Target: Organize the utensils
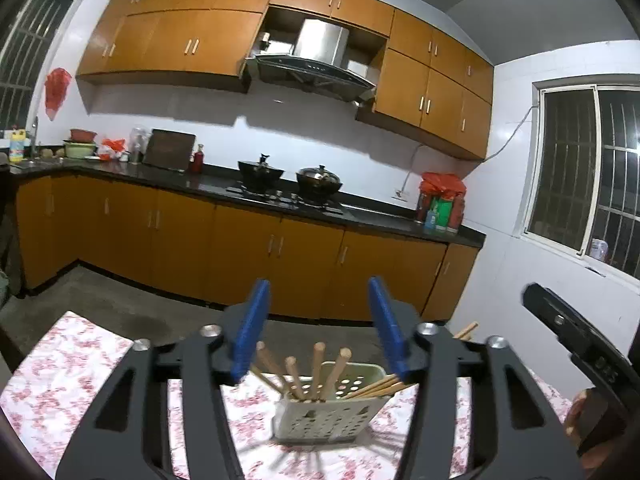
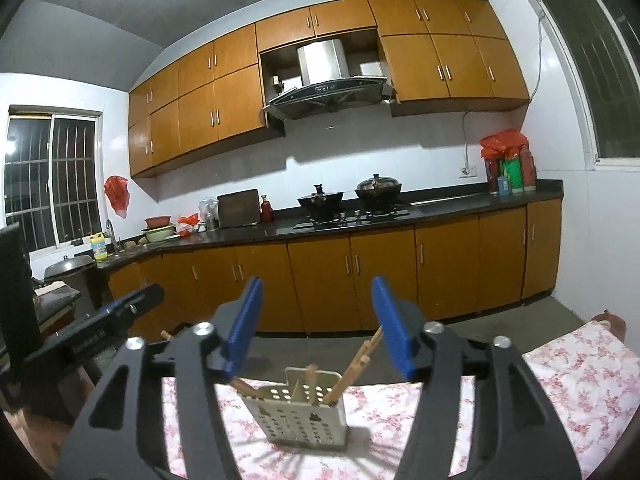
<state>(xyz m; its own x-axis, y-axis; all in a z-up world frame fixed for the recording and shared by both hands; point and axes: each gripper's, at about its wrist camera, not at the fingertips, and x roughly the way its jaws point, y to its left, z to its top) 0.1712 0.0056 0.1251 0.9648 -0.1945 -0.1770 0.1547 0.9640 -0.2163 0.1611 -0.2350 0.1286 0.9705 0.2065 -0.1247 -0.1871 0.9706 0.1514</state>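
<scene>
Blue-padded left gripper [image 1: 318,328]: jaws spread wide, nothing between the pads, hanging above a pale perforated utensil holder [image 1: 328,414]. Wooden chopsticks [image 1: 318,368] standing in that holder on a table under a pink floral cloth [image 1: 68,376], several upright and fanned, a few leaning hard to the right over the rim. One pad close by the leftmost stick, contact not clear.

Blue-padded right gripper [image 2: 316,326]: likewise wide apart, gripping nothing, poised over the same utensil holder [image 2: 302,416]. Chopsticks [image 2: 352,372] tilted up towards the right pad, whether touching it cannot be told.

Seen only from the left wrist: the right gripper's black body at the right edge, with part of a hand [image 1: 588,420] on it, and more sticks, counted singly.

Seen only from the right wrist: the left gripper's black body at the left, a faucet and a yellow bottle [image 2: 98,246] by the sink, a metal lid [image 2: 70,264] at the counter's end, and the bare floor to the right of the table.
</scene>
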